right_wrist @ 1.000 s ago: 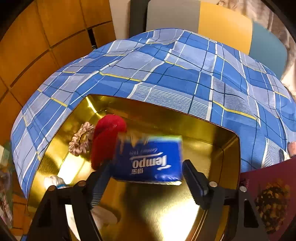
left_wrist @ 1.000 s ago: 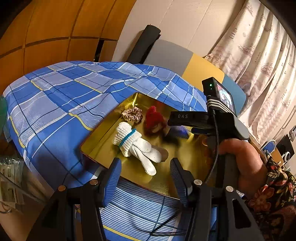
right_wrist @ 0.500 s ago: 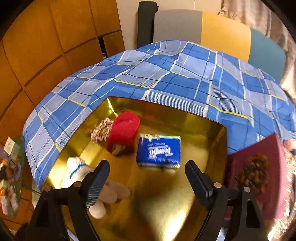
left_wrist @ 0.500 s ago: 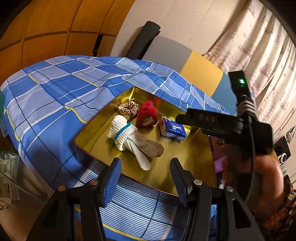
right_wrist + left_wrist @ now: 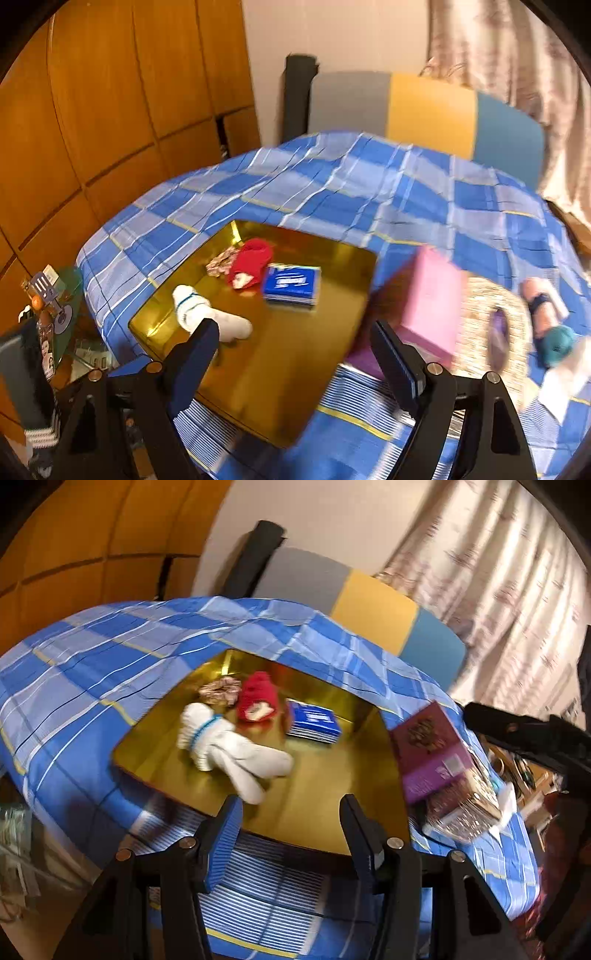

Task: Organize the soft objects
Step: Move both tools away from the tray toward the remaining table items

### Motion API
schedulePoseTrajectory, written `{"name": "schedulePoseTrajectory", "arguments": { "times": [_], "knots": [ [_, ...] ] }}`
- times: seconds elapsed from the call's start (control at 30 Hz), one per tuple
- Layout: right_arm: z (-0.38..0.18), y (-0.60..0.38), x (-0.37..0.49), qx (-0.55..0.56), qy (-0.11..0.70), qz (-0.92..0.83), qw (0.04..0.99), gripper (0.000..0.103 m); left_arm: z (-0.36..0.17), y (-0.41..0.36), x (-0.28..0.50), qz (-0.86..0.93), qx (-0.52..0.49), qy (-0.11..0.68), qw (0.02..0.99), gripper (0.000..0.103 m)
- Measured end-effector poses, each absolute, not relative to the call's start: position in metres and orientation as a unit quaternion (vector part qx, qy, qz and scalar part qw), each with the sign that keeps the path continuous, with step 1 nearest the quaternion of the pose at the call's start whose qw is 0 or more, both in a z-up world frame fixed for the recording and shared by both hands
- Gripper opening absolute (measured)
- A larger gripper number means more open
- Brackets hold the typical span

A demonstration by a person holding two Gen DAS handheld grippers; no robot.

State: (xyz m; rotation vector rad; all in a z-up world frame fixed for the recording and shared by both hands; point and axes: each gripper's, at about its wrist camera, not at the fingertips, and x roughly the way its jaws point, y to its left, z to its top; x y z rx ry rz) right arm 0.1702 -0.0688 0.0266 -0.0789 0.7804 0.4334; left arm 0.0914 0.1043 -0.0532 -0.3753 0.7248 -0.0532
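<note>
A gold tray (image 5: 325, 812) (image 5: 273, 373) lies on the blue plaid cloth. In it are white gloves (image 5: 229, 746) (image 5: 199, 314), a red knit hat (image 5: 256, 699) (image 5: 249, 266), a patterned scrunchie (image 5: 218, 694) (image 5: 219, 260) and a blue tissue pack (image 5: 314, 722) (image 5: 291, 284). My left gripper (image 5: 291, 830) is open and empty above the tray's near edge. My right gripper (image 5: 291, 358) is open and empty, held back above the tray's near right side.
A purple box (image 5: 432, 753) (image 5: 424, 310) stands right of the tray on a woven basket (image 5: 495, 325). A teal soft item (image 5: 554, 343) lies at the far right. A grey, yellow and blue chair back (image 5: 428, 110) is behind. Clutter (image 5: 48, 314) sits lower left.
My right gripper let go of the tissue pack, which now lies in the tray, and drew back and up. The left gripper also rose, so the view widened.
</note>
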Motion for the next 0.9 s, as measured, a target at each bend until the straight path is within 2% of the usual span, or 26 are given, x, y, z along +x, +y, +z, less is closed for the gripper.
{"name": "schedulePoseTrajectory", "arguments": {
  "times": [0.33, 0.6, 0.77, 0.9],
  "knots": [
    [0.027, -0.203, 0.131, 0.008, 0.37, 0.087, 0.925, 0.086, -0.055, 0.049, 0.08, -0.115, -0.132, 0.361, 0.916, 0.055],
    [-0.029, -0.319, 0.115, 0.054, 0.427, -0.03, 0.902, 0.086, -0.059, -0.006, 0.063, -0.192, -0.08, 0.371, 0.905, 0.055],
    [-0.079, -0.391, 0.119, 0.087, 0.495, -0.076, 0.861, 0.086, -0.064, -0.045, 0.055, -0.24, -0.067, 0.4, 0.882, 0.055],
    [-0.076, -0.446, 0.135, 0.115, 0.484, -0.128, 0.858, 0.086, -0.063, -0.072, 0.049, -0.261, -0.043, 0.408, 0.874, 0.055]
  ]
}}
